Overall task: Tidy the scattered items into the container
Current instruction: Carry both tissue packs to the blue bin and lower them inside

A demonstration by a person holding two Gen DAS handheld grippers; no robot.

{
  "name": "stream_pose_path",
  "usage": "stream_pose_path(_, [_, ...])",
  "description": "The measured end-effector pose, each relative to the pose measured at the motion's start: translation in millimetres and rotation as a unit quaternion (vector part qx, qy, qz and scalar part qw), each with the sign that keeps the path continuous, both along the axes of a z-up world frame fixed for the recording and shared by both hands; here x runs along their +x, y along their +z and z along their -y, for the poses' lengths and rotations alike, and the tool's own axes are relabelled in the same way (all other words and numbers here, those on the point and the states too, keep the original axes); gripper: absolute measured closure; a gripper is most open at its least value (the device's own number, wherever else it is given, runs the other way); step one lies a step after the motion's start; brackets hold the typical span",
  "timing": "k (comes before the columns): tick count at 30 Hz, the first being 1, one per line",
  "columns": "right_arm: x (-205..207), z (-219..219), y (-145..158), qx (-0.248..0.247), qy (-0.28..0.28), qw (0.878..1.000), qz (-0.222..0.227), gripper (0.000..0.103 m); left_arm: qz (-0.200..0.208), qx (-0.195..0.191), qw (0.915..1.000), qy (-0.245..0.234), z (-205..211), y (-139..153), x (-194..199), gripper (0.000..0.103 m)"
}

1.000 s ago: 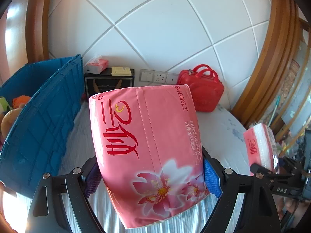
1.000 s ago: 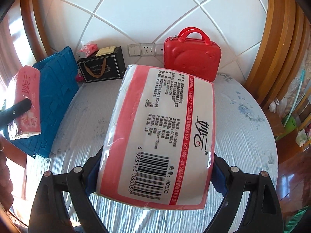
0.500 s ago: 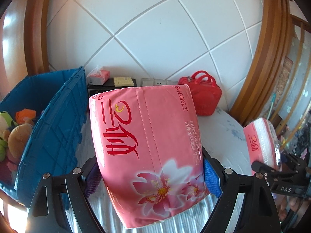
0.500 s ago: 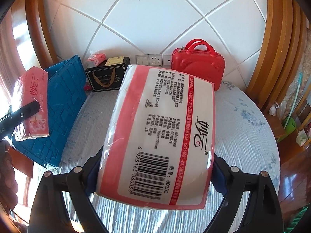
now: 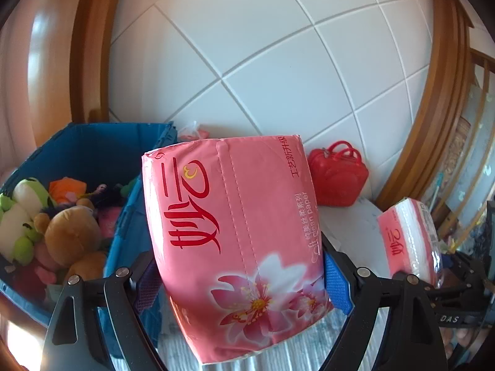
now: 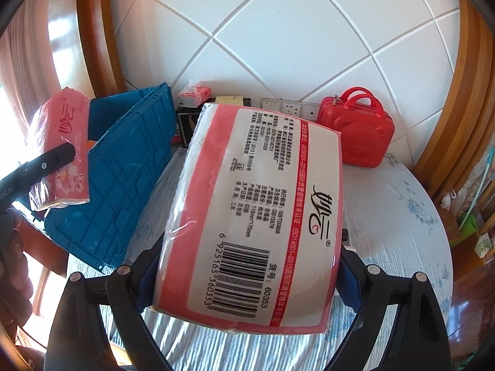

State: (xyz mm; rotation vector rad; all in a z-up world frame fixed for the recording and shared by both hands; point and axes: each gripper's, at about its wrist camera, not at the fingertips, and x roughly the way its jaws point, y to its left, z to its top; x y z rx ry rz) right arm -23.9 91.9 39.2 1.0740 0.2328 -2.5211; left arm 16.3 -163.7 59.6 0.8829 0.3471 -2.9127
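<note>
My left gripper [image 5: 238,281] is shut on a pink tissue pack [image 5: 235,235] with a flower print, held in the air beside the rim of the blue crate [image 5: 123,222]. The crate holds several plush toys [image 5: 62,232]. My right gripper [image 6: 247,275] is shut on a second tissue pack [image 6: 256,213], barcode side up, above the table. Each pack shows in the other view: the left one [image 6: 62,145] next to the crate [image 6: 123,179], the right one [image 5: 408,241] at the far right.
A red handbag [image 6: 355,133] stands at the wall on the round table with a pale cloth [image 6: 396,216]. A black box [image 6: 185,123] with a small tissue pack [image 6: 195,92] on it sits next to wall sockets [image 6: 290,108]. Wooden frames flank the tiled wall.
My left gripper has risen and moved left with its pack, so the crate's inside and the plush toys now show. My right gripper has risen a little with its pack.
</note>
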Motion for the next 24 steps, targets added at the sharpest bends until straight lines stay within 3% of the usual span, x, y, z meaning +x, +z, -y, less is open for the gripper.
stream_pose_path(12, [5.4, 143.8, 23.6, -0.003, 0.096, 0.995, -0.03, 0.012, -0.015, -0.009, 0.9976, 0.067, 115.1, 5.0, 37.5, 0.016])
stream_pose_path(24, [-18.7, 330.5, 52.0, 0.013, 0.232, 0.971, -0.053, 0.012, -0.003, -0.006, 0.9907, 0.136, 218.6, -3.4, 54.0, 0.016])
